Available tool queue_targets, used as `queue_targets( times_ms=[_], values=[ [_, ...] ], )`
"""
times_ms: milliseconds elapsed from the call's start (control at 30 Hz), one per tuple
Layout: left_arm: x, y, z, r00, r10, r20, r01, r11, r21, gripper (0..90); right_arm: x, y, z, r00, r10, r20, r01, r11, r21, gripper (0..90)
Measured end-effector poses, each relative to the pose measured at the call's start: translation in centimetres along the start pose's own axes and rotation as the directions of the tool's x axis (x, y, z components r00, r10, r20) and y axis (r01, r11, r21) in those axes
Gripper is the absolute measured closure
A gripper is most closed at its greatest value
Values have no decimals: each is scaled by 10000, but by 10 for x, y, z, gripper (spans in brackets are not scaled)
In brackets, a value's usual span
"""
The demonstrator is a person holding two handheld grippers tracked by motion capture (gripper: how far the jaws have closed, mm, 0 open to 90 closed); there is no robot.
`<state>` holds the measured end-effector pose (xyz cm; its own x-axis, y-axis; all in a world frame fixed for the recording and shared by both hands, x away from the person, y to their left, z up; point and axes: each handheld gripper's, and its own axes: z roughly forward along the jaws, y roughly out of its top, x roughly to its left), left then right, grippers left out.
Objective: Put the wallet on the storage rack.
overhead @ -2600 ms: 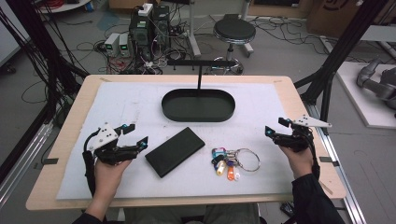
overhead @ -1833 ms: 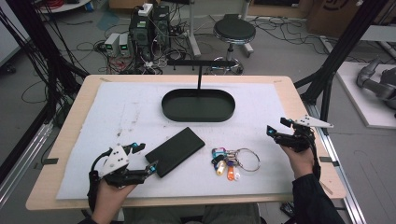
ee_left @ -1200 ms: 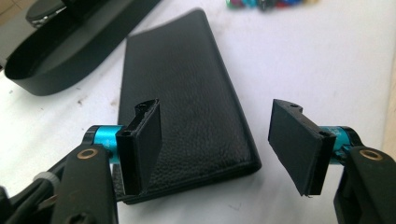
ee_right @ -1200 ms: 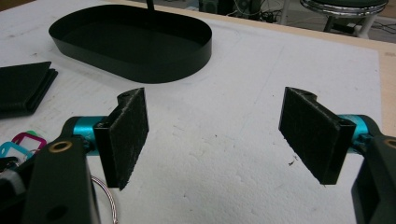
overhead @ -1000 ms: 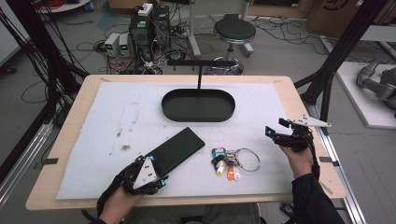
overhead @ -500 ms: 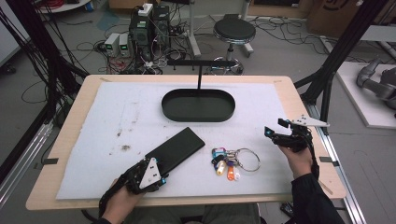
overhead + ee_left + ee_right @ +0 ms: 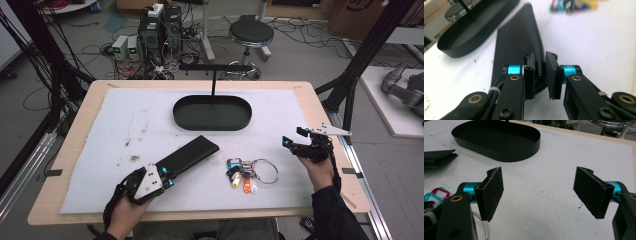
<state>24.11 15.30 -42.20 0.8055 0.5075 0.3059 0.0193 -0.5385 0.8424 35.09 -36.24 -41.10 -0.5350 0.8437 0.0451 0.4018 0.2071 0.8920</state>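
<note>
Black wallet [image 7: 517,42] in left gripper [image 7: 540,75]; no readable writing.

- Wallet [image 7: 187,156]: black, grained leather texture.
- Oval tray [image 7: 212,113]: glossy black.
- Key tags [image 7: 239,173]: blue, pink, orange, yellow.
- Left claw [image 7: 539,75]: black, cyan collars.
- Bench [image 7: 320,107]: pale wood under a white mat [image 7: 140,120] with dark specks.

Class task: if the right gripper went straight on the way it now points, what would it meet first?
The right gripper, jaws open, points across bare white mat toward the black tray. Probably the tray's near wall comes first, though depth is hard to judge and it may pass beside the tray.
</note>
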Motion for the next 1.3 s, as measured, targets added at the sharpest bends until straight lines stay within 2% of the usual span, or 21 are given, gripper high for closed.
queue_targets(
  times_ms=[67, 133, 167, 233, 300, 333, 367, 433, 567, 700, 733, 833, 933, 1033, 1067, 1167, 1233, 1300],
  values=[
    [2, 2, -4, 9992, -342, 222, 358, 9967, -727, 790, 0, 0, 0, 10000, -31, 12, 31, 10000, -14, 244],
    [3, 3, -6, 9951, -844, 507, 912, 9842, -1519, 792, 1, 0, 1, 10000, -31, -19, 31, 10000, -24, 244],
    [4, 3, -8, 9914, -1113, 685, 1223, 9746, -1876, 792, 1, 0, 1, 10000, -52, -9, 52, 10000, -55, 244],
    [5, 3, -9, 9866, -1375, 875, 1539, 9626, -2230, 792, 2, 1, 0, 10000, -34, -79, 33, 9999, -123, 245],
    [7, 1, -11, 9795, -1718, 1048, 1936, 9468, -2571, 793, 4, 2, 1, 9997, -83, -218, 78, 9997, -222, 247],
    [7, 1, -11, 9795, -1718, 1048, 1936, 9468, -2571, 795, 6, 2, 1, 9993, -79, -356, 69, 9996, -274, 252],
    [10, -1, -13, 9690, -2139, 1237, 2413, 9267, -2881, 795, 8, 3, 2, 9986, -137, -505, 119, 9993, -348, 259],
    [14, -4, -14, 9581, -2522, 1357, 2829, 9073, -3111, 796, 12, 5, 3, 9965, -125, -830, 82, 9987, -510, 283],
    [19, -9, -17, 9446, -2997, 1337, 3275, 8878, -3234, 797, 27, 12, 10, 9864, -442, -1585, 322, 9965, -776, 310],
    [22, -12, -18, 9401, -3183, 1224, 3410, 8815, -3266, 796, 46, 18, 21, 9741, -908, -2070, 734, 9932, -904, 341],
    [23, -13, -18, 9379, -3248, 1217, 3468, 8779, -3301, 796, 50, 20, 24, 9696, -956, -2252, 767, 9929, -915, 350],
    [25, -15, -20, 9317, -3451, 1132, 3628, 8714, -3300, 796, 62, 27, 34, 9517, -1338, -2762, 1103, 9890, -989, 374],
    [29, -20, -21, 9232, -3692, 1069, 3831, 8611, -3343, 796, 76, 33, 48, 9262, -1824, -3300, 1645, 9830, -818, 396],
    [32, -23, -22, 9203, -3794, 959, 3890, 8604, -3292, 795, 90, 39, 65, 9034, -2101, -3738, 2015, 9775, -626, 424],
    [32, -24, -22, 9180, -3849, 958, 3941, 8578, -3298, 796, 95, 42, 71, 8920, -2204, -3946, 2161, 9748, -560, 434],
    [34, -26, -23, 9167, -3886, 933, 3969, 8585, -3248, 795, 110, 50, 89, 8648, -2503, -4353, 2618, 9645, -344, 466],
    [34, -27, -23, 9149, -3924, 946, 4009, 8565, -3252, 795, 120, 53, 101, 8421, -2695, -4672, 2934, 9557, -225, 484],
    [35, -28, -23, 9133, -3959, 955, 4045, 8550, -3246, 795, 130, 55, 111, 8155, -2954, -4978, 3348, 9422, -106, 526]
  ],
)
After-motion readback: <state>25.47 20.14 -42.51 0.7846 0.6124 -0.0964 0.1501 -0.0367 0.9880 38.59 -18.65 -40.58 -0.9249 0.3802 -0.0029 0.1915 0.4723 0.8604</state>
